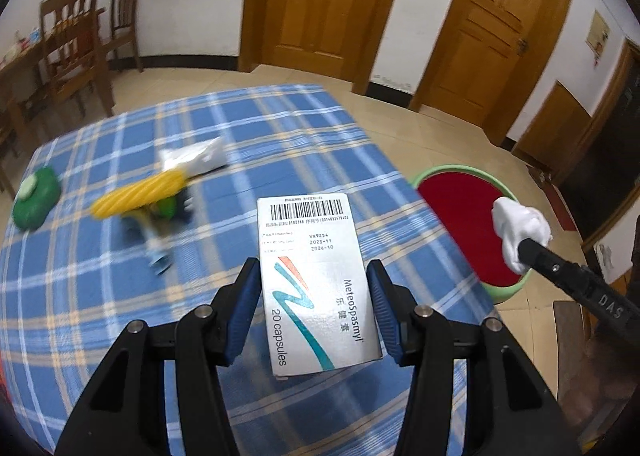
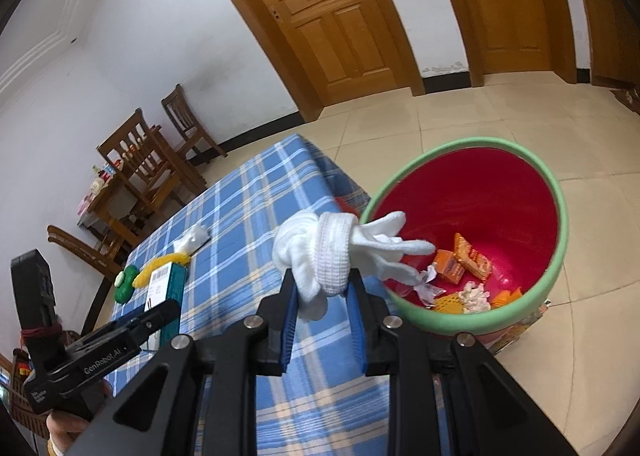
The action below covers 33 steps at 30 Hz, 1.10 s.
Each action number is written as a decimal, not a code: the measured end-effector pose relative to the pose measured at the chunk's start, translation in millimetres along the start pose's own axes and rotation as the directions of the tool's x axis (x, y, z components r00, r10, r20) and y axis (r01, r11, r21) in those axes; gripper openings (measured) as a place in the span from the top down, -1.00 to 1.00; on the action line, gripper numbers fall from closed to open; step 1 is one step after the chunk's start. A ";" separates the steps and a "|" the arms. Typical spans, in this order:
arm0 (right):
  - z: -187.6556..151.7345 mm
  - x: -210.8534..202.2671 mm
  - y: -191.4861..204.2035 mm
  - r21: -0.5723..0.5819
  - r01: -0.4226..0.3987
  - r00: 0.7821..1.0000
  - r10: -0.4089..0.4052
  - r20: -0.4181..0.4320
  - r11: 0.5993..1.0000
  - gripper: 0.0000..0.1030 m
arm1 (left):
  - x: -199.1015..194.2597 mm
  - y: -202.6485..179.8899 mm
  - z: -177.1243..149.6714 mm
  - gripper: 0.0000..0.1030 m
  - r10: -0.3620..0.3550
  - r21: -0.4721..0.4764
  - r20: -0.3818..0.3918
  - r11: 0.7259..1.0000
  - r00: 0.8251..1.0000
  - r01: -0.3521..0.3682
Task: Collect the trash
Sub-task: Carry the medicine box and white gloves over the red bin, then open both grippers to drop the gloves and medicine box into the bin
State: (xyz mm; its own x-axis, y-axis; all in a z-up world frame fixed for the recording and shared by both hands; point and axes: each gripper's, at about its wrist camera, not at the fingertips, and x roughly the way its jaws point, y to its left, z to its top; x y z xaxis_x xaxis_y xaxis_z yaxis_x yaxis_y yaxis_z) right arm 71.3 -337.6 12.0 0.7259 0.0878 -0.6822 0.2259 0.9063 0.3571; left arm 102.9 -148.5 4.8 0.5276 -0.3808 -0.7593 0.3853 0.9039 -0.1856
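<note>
Right gripper (image 2: 322,292) is clamped on a balled-up white glove (image 2: 332,252), fingers pinching the ribbed cuff. Glove hangs at the near rim of the bin (image 2: 556,256), centre-right of the right wrist view, its loose fingers already poking over the opening. Bin has a green rim and red inside, stands on the floor just beside the desk (image 2: 248,216), with wrappers and paper scraps at the bottom.

Left gripper (image 1: 314,288) grips a silver medicine box (image 1: 316,276) by its long sides, centre of the left wrist view, apparently lifted off the blue plaid cloth, though I can't confirm clearance.

Step in hand, as I read it: drop the glove.
- Move the right gripper further over the bin before letting go. Most of the ball now sits over the rim or desk edge, so it could fall outside.
- Open fully; knit fabric may snag on the ridged pads.
- Box goes next, same path.

Still on the desk, left of the left wrist view: yellow twisted thing (image 1: 138,192), green lump (image 1: 36,198), white packet (image 1: 194,158). All blurred, can't identify them.
</note>
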 end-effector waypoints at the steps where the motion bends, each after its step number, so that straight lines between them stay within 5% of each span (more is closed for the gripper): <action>1: 1.4 -0.3 -3.5 0.007 0.003 1.000 -0.003 0.002 1.000 0.50 | 2.4 -5.2 2.2 -0.06 -0.007 0.009 -0.002 1.000 1.000 0.007; 18: 5.3 3.1 -90.2 0.165 0.088 0.996 -0.089 -0.003 0.982 0.39 | 68.2 -99.9 31.9 -0.06 -0.070 0.163 -0.064 0.983 0.995 0.079; 33: 3.1 -1.1 -119.7 0.196 0.112 0.993 -0.119 0.026 0.974 0.20 | 111.7 -152.0 38.2 -0.06 -0.103 0.237 -0.106 0.963 0.989 0.126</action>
State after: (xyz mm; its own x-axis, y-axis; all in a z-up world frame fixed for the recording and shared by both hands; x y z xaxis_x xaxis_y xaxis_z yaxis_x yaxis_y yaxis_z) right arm 45.5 -447.5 -28.0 0.7105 -0.0315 -0.7030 0.4287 0.8116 0.3970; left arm 132.2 -335.9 -27.9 0.4019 -0.4489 -0.7981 0.6171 0.7767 -0.1261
